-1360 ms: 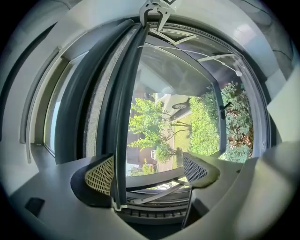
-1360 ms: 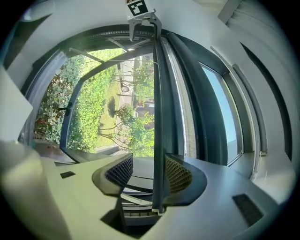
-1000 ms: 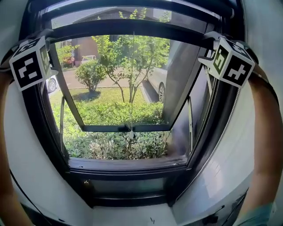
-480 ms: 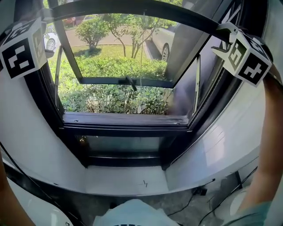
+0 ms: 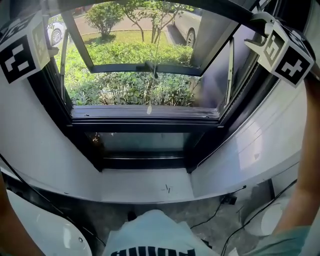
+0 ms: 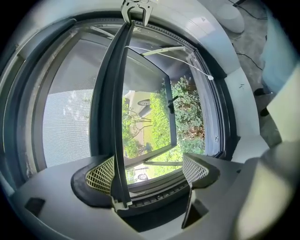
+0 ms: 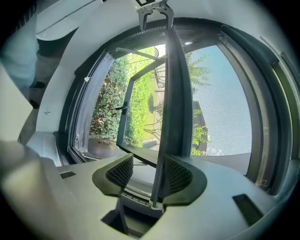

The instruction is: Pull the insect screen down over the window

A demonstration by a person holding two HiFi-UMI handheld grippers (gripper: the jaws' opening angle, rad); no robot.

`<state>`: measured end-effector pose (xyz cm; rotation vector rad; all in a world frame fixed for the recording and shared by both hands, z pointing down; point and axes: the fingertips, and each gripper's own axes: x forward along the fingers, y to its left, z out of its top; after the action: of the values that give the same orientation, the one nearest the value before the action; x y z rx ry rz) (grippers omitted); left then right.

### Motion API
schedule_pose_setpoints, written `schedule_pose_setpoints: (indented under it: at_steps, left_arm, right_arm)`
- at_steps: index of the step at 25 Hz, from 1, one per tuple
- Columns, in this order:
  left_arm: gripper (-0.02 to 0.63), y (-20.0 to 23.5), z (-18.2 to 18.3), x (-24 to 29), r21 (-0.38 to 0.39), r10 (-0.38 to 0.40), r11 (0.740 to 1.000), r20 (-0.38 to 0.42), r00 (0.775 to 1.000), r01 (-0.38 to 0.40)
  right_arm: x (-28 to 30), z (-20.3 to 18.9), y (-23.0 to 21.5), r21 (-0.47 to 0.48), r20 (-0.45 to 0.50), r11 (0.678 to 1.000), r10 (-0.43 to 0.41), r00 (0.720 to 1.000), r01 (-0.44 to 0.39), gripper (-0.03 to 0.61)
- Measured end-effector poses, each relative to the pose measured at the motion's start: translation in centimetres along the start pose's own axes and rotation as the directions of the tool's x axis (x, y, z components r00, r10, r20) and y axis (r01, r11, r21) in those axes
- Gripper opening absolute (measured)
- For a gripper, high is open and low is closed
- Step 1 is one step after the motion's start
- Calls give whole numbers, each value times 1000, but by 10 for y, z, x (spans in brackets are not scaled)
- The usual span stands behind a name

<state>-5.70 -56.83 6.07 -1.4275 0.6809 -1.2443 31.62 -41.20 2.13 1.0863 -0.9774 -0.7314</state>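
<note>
The insect screen's dark pull bar (image 5: 220,9) arcs across the top of the head view, above the outward-tilted window sash (image 5: 145,67). My left gripper (image 5: 50,47) is at the bar's left end and my right gripper (image 5: 257,22) at its right end. In the left gripper view the bar (image 6: 115,117) runs out from between the jaws, lying against one pad (image 6: 101,176), and my left gripper (image 6: 147,171) stands open. Grey mesh (image 6: 65,108) hangs beside the bar. In the right gripper view the bar (image 7: 173,93) leans on one pad (image 7: 180,176) of my open right gripper (image 7: 150,174), with mesh (image 7: 225,112) next to it.
A thin pull cord with a white toggle (image 5: 149,111) dangles in front of the dark sill (image 5: 145,114). Below are the white wall ledge (image 5: 150,187), floor cables (image 5: 235,202) and a white rounded object (image 5: 45,227). Shrubs and parked cars lie outside.
Both grippers and the pull bar have come down along the window frame. The head view has tipped down, now showing the ledge, the floor and the person's shirt.
</note>
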Motion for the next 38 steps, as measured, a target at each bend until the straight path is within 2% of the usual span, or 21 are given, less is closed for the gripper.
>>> schedule_pose_setpoints:
  at_steps: [9,13,21,28,38]
  left_arm:
    - [446,-61,-2,19,4,-73,997,1,997,73]
    - [446,-88,0,23,-17,-115,993,20,993,115]
    - [446,-115,8,32,-8,-165,986,40,985,166]
    - [446,-188,12,48,-23,-285,958,66,956,287]
    - [446,-265,29,66,-30,-365,929,109,925,370]
  right_arm:
    - [24,6,73,-52,-13,990,129,992,-129,210]
    - [26,9,94,-68,-19,983,168,986,-169,210]
    - [36,9,124,-83,-47,971,219,975,-223,210]
    - [50,19,194,-110,-52,937,328,943,-332,210]
    - [68,30,273,-87,-47,919,381,923,-384,210]
